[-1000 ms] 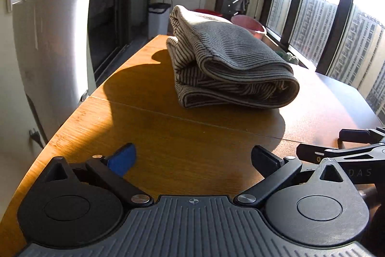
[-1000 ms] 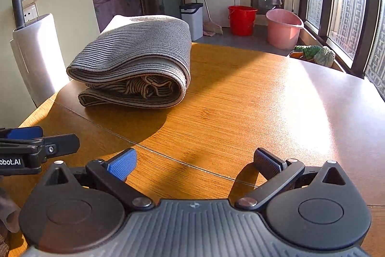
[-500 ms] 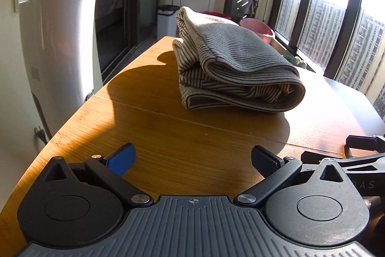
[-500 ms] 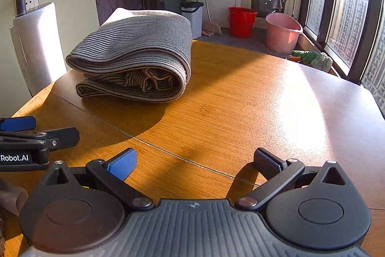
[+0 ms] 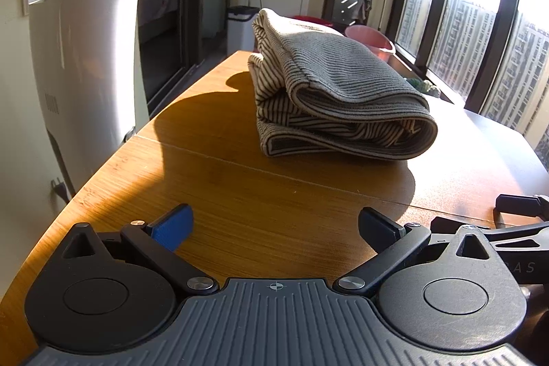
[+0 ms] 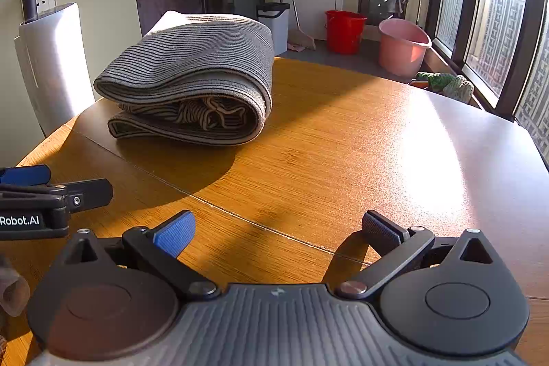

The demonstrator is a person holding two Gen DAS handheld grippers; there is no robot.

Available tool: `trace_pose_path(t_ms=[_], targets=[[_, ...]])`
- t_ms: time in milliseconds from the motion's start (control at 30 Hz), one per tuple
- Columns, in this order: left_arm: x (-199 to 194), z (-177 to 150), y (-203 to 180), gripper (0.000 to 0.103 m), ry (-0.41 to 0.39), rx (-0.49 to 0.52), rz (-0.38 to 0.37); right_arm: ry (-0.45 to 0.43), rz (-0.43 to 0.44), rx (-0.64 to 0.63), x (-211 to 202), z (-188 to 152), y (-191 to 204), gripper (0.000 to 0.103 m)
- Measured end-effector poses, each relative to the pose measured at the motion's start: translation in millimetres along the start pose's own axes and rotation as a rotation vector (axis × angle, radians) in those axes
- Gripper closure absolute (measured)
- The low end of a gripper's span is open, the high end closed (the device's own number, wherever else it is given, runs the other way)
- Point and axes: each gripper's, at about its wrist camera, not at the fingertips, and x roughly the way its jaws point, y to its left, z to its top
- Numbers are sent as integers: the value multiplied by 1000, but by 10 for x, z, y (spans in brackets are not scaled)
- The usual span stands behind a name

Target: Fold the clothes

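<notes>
A grey and beige striped garment (image 5: 336, 98) lies folded in a thick bundle on the wooden table (image 5: 240, 194); it also shows in the right wrist view (image 6: 195, 78). My left gripper (image 5: 274, 228) is open and empty, held low over the table, well short of the bundle. My right gripper (image 6: 278, 230) is open and empty too, to the right of the bundle and short of it. The left gripper's fingers (image 6: 51, 191) show at the left edge of the right wrist view, and the right gripper's fingers (image 5: 521, 208) show at the right edge of the left wrist view.
A silver chair back (image 5: 85, 64) stands at the table's left edge. Beyond the table are a white bin (image 6: 274, 23), a red bucket (image 6: 343, 30) and a pink bucket (image 6: 403, 45). Tall windows (image 5: 480, 23) run along the right.
Both grippers have drifted slightly, so the folded garment sits a little differently in each view. Both stay open and empty. The garment has not moved.
</notes>
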Motion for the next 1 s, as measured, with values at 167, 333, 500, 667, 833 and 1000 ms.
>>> trace_pose_path(t_ms=[167, 333, 500, 667, 833, 1000], targets=[[6, 0, -9, 0, 5, 11, 4, 0, 1, 0, -2, -2, -6, 0], [2, -5, -7, 0, 4, 8, 2, 0, 1, 0, 2, -1, 0, 0], [2, -7, -9, 0, 3, 5, 2, 0, 1, 0, 3, -1, -1, 0], [3, -3, -6, 0, 2, -2, 4, 0, 1, 0, 2, -1, -2, 0], [0, -4, 1, 0, -1, -9, 4, 0, 2, 0, 0, -2, -8, 0], [1, -7, -18, 0, 0, -3, 11, 0, 2, -1, -3, -3, -14, 0]])
